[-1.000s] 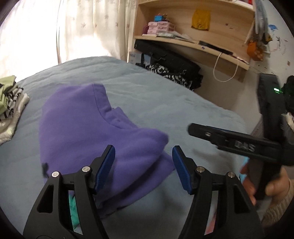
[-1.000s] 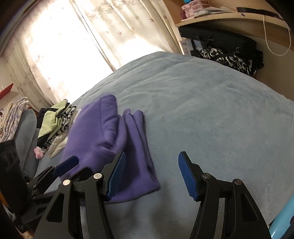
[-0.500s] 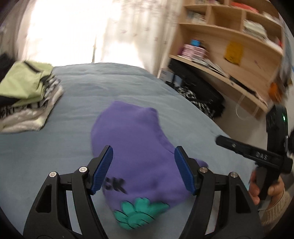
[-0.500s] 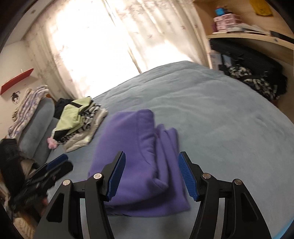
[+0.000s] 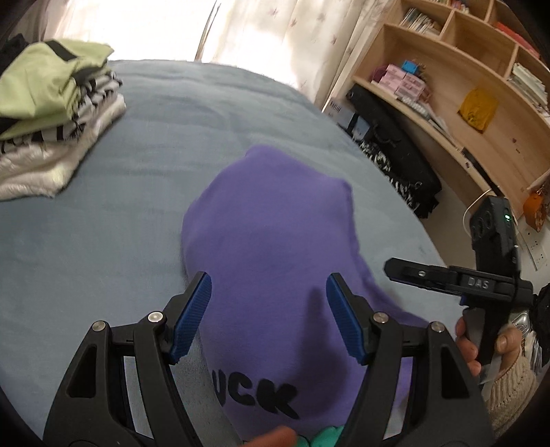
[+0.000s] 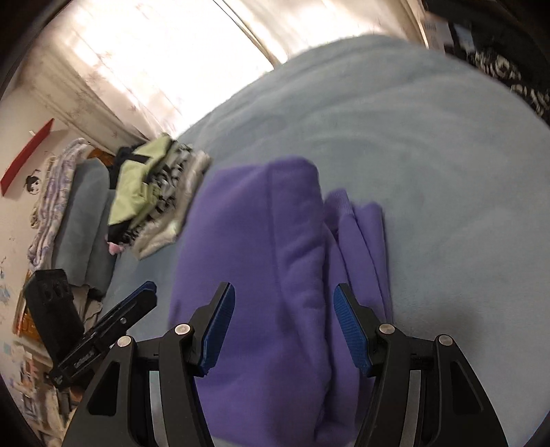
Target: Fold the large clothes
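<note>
Bedroom scene, seen from two cameras mounted on hand-held grippers. A folded purple sweatshirt (image 5: 275,247) lying on a grey-blue bed cover (image 5: 103,240), near the front edge of the bed. Black letters "UCK" printed on the near part of the sweatshirt, with a patch of green print just below, cut off at the bottom of the left view. In the right view, a thick fold running lengthwise down the sweatshirt (image 6: 261,268), and a ribbed cuff sticking out on its right side.

Left gripper (image 5: 268,323) poised over the near part of the sweatshirt, blue pads spread apart, nothing pinched between them; whether the tips touch the fabric is unclear. Right gripper (image 6: 285,326) likewise over the sweatshirt, pads apart and gripping nothing, fabric visible in the gap between them.

Right gripper also visible at the right of the left view, held by a hand (image 5: 495,347) in a cream knitted sleeve (image 5: 512,395).

A stack of folded clothes (image 5: 51,113) on the far left of the bed, well apart from the sweatshirt, with a pale green garment on top. Bright window with patterned curtains (image 5: 275,31) behind the bed. Wooden shelves (image 5: 481,113) with books and small boxes along the right wall. Right view slightly blurred.
</note>
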